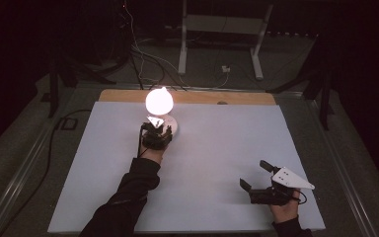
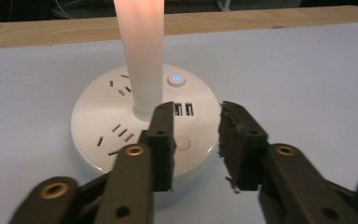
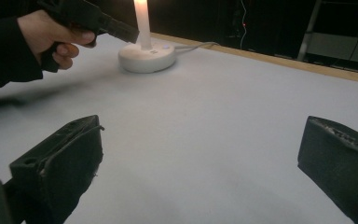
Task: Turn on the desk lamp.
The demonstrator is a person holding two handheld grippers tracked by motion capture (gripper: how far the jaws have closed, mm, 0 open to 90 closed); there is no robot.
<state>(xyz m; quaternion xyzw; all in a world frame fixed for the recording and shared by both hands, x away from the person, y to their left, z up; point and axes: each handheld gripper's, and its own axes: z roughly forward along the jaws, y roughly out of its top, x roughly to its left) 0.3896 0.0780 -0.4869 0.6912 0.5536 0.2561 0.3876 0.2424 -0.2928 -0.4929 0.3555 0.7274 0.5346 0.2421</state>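
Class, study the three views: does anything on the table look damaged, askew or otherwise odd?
One thing: the black pads of the left gripper look ragged and chipped along their edges. Otherwise nothing stands out: the lit lamp stands upright in the round white power hub, whose button glows blue.

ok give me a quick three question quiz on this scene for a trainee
1. True or false: the lamp plugged into the round power strip is lit.
2. Which tongs are near the power strip: A) left tongs B) right tongs?
3. Fill in: the power button on the strip glows ____.

Key: 1 true. 2 A; the left tongs hover open over the strip, while the right tongs sit open over the bare white table. 3 blue.
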